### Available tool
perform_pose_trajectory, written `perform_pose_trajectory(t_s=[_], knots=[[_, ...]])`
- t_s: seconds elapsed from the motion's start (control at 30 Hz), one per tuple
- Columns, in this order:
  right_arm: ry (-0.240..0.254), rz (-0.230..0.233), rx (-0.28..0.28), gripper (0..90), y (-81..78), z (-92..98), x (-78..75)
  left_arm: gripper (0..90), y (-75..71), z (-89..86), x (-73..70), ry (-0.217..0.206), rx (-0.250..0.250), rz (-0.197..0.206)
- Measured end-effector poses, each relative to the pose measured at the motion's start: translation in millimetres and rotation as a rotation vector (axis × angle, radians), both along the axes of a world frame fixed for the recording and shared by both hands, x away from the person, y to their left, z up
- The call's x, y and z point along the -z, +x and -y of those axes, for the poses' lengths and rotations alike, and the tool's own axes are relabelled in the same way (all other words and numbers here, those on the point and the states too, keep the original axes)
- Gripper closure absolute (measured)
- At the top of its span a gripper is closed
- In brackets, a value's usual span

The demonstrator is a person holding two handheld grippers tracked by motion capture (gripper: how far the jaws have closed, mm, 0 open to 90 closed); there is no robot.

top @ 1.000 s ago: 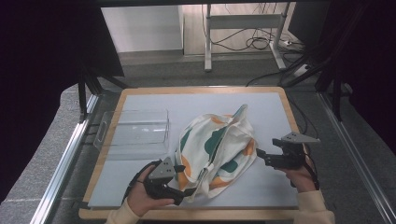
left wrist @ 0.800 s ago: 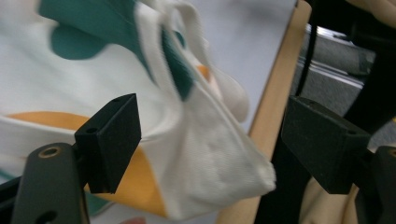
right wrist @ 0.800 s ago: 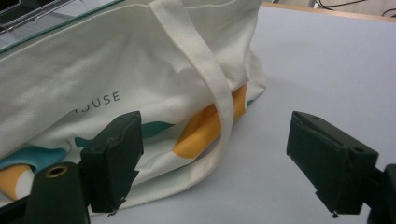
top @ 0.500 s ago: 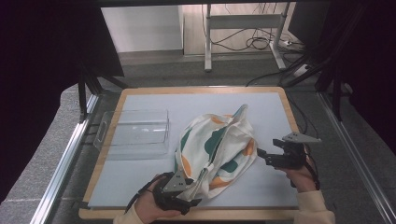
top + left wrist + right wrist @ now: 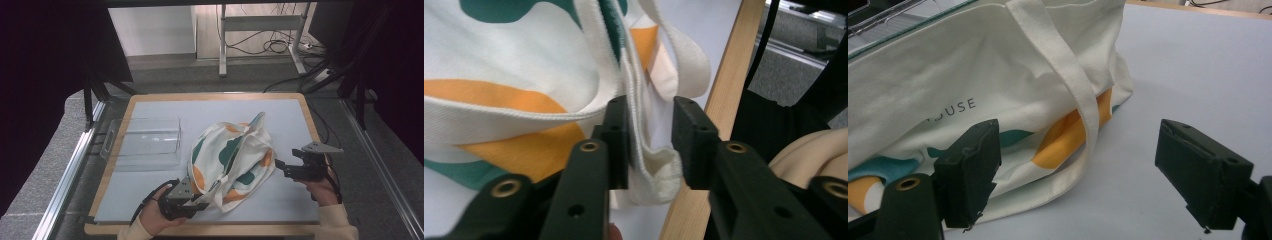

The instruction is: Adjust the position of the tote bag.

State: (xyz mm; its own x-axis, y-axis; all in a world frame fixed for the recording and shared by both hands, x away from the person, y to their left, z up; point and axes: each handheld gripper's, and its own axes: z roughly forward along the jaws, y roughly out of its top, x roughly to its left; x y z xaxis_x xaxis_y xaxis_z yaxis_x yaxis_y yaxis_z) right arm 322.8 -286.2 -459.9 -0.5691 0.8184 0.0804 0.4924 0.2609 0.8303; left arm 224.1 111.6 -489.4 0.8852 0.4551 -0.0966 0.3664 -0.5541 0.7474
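Canvas tote bag sits mid-table beside a clear tray; left gripper has just been closing around its hem, not quite pinching; right gripper gapes wide just beside it.

The left gripper is showing as a matte black body topped by a grey three-cornered plate, with a black cable looping off toward seven o'clock. In the left gripper view its arms are carrying brass-ringed screw holes and are ending in blocky black pads with a rough foam-like face. The right gripper is wearing the same grey plate, dotted with small holes, and a black cable is trailing toward five o'clock. Cream sleeves are covering both forearms.
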Motion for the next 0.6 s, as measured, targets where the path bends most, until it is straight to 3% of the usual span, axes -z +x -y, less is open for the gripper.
perform_pose_trajectory(t_s=[0.2,0.33,0.6], knots=[[-0.004,0.0,0.001,18.7,-0.3,-0.7,-0.2,77.6,2.3,-2.6,-0.2,-0.009,-0.007,-0.013],[0.028,-0.009,0.014,19.8,-0.5,0.9,-2.5,78.3,4.2,-4.1,-0.3,-0.027,-0.009,-0.023],[0.04,-0.022,0.01,24.4,-0.8,0.1,-6.3,78.8,5.9,-6.3,-0.8,-0.032,-0.003,-0.026]])
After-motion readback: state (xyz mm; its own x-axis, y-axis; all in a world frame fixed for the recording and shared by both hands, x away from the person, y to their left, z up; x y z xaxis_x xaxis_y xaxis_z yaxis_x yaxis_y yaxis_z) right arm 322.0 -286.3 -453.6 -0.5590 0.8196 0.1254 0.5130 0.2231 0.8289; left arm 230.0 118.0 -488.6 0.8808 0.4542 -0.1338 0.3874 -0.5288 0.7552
